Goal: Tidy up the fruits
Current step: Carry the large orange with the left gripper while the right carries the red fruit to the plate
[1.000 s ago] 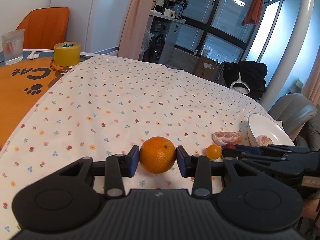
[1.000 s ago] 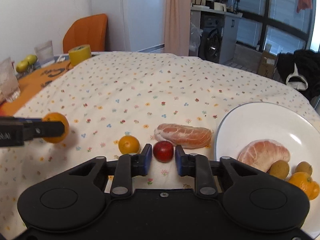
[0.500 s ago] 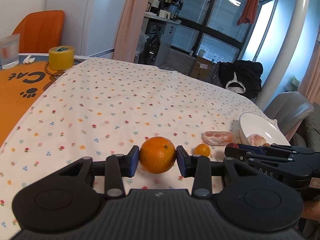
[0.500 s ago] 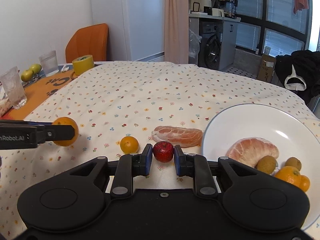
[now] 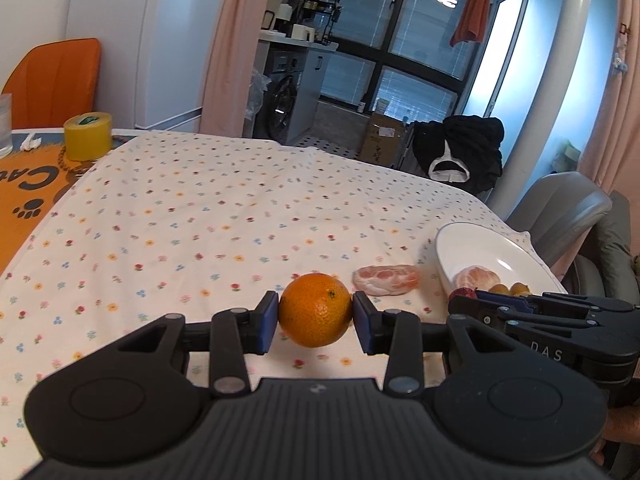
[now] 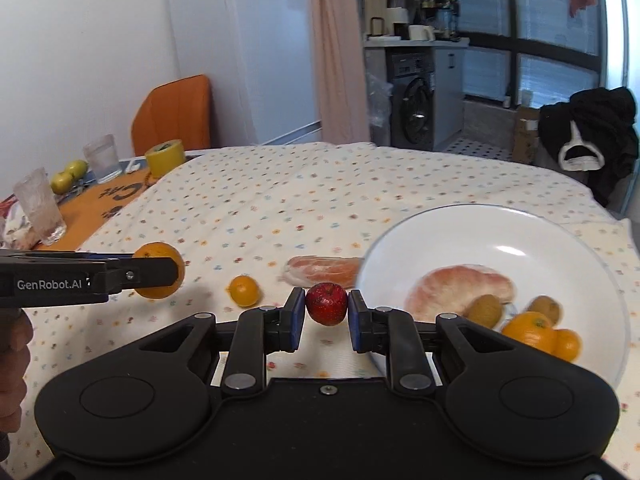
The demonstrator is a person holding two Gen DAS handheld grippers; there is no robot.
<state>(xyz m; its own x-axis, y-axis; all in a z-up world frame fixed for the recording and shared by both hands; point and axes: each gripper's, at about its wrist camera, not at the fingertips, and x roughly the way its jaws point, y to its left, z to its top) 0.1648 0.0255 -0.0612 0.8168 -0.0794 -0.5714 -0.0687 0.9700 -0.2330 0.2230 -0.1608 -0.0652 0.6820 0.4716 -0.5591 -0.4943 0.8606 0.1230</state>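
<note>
Right wrist view warns us that the small red apple (image 6: 326, 304) could roll off our narrowly set right gripper (image 6: 326, 317) before reaching the near-right plate (image 6: 472, 224), while our left gripper (image 5: 316, 322), clamped wider, carries the orange (image 5: 315, 309) above the tablecloth (image 5: 224, 208).
</note>
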